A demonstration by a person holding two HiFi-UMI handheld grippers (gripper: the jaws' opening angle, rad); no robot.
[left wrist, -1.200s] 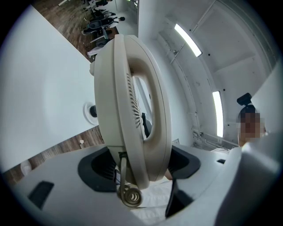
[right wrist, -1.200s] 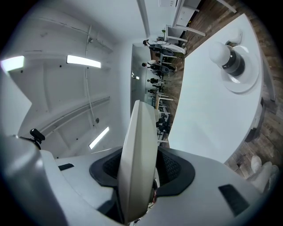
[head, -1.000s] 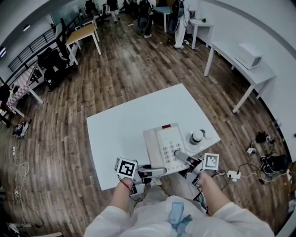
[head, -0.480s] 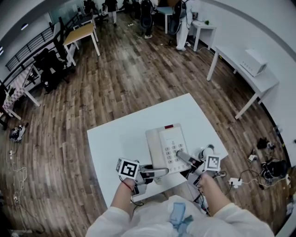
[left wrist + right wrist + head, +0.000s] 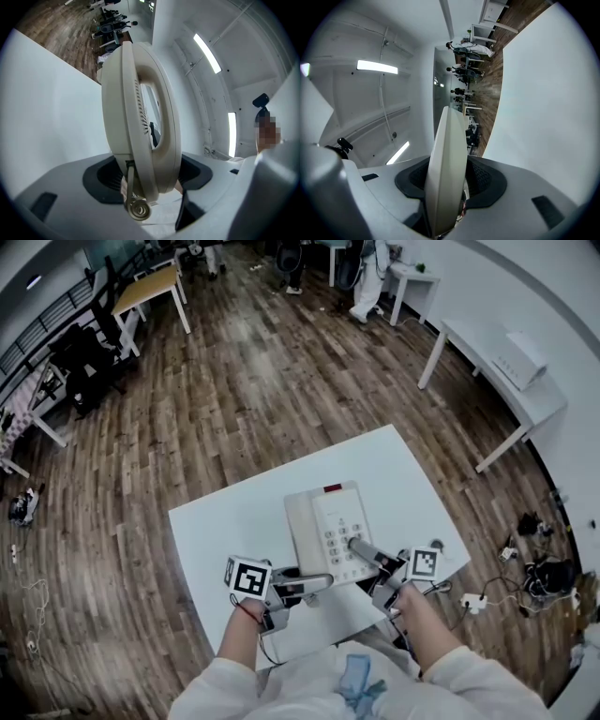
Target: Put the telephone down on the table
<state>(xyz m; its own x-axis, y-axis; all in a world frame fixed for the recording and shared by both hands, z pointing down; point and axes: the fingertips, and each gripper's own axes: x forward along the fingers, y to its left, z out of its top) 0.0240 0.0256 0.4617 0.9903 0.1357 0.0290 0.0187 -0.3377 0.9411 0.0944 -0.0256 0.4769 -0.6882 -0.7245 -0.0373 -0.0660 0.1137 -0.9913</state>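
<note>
**Telephone (image 5: pixel 323 526) held above the surface, uneven release is the danger**

The left hand-held gripper (image 5: pixel 317 583) has wide jaws clamped on the telephone's handset (image 5: pixel 165 117) side. The right hand-held gripper (image 5: pixel 364 551) pinches the thin right edge. The telephone is over the near middle of the white surface (image 5: pixel 234 521). If one side lets go first, it would probably tip and the handset could slide off. No containers are in view.

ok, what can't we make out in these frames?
Whether the telephone touches the table: head view, its body covers the gap.
The key labels: head view, too small.
Where the coiled cord leads: left gripper view, the left hand-held gripper blocks it.
The telephone's face: right gripper view, seen edge-on only.
</note>
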